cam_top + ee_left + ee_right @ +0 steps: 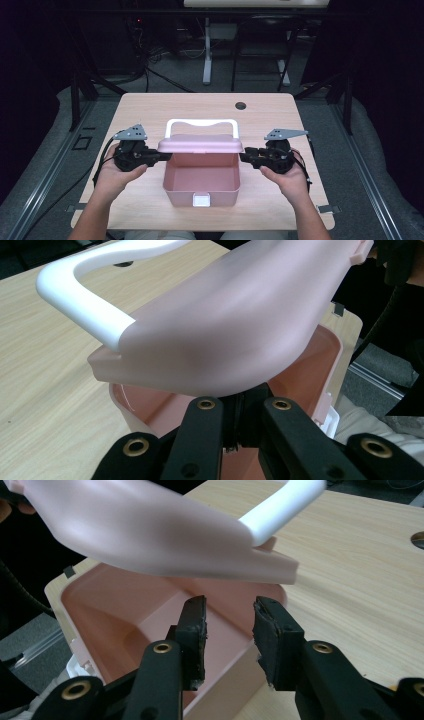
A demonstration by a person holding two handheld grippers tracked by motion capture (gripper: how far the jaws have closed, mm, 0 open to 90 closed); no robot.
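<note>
Pink box open at table centre, lid raised.
Left gripper pinches the lid's left edge; right gripper, jaws parted, empty, just beside its right edge.

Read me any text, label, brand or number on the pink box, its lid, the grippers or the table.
None: there is no readable text.
The pink box and its lid: plain, no print.
The white latch and the white handle: blank.
The left gripper, the right gripper and their grey plates: no markings I can make out.
The table: bare wood grain, with a dark hole.
</note>
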